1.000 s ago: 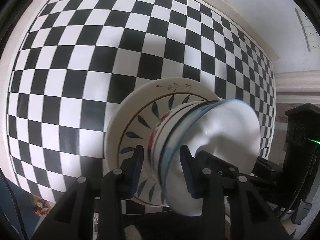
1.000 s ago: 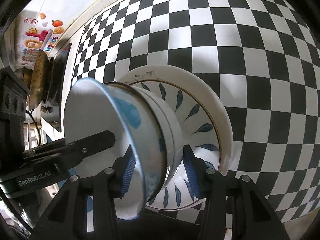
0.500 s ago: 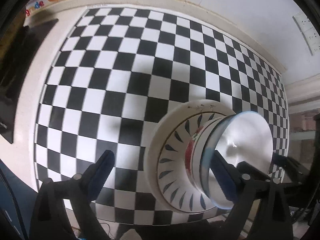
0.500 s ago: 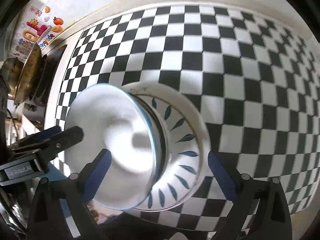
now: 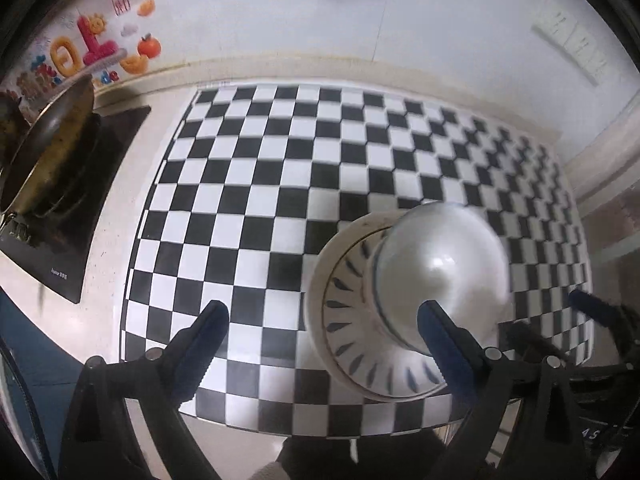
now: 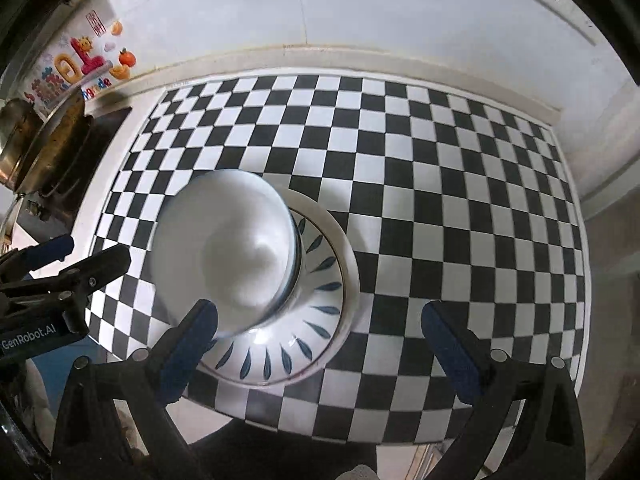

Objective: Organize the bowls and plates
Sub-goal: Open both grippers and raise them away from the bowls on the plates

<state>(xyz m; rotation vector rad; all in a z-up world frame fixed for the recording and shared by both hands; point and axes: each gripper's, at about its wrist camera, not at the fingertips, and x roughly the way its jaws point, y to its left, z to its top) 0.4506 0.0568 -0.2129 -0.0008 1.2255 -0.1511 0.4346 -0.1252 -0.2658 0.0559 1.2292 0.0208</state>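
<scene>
With your left gripper [image 5: 322,326] and right gripper [image 6: 320,328] both spread wide and holding nothing, you have the white bowl [image 6: 228,248] stacked on the leaf-patterned plate [image 6: 320,312] on the checkered mat [image 6: 440,200].

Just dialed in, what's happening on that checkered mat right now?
The white bowl sits stacked in the leaf-patterned plate on the checkered mat. Both claws, left and right, are open and hold nothing, hovering above the stack. A pan sits on the stove to the left.
</scene>
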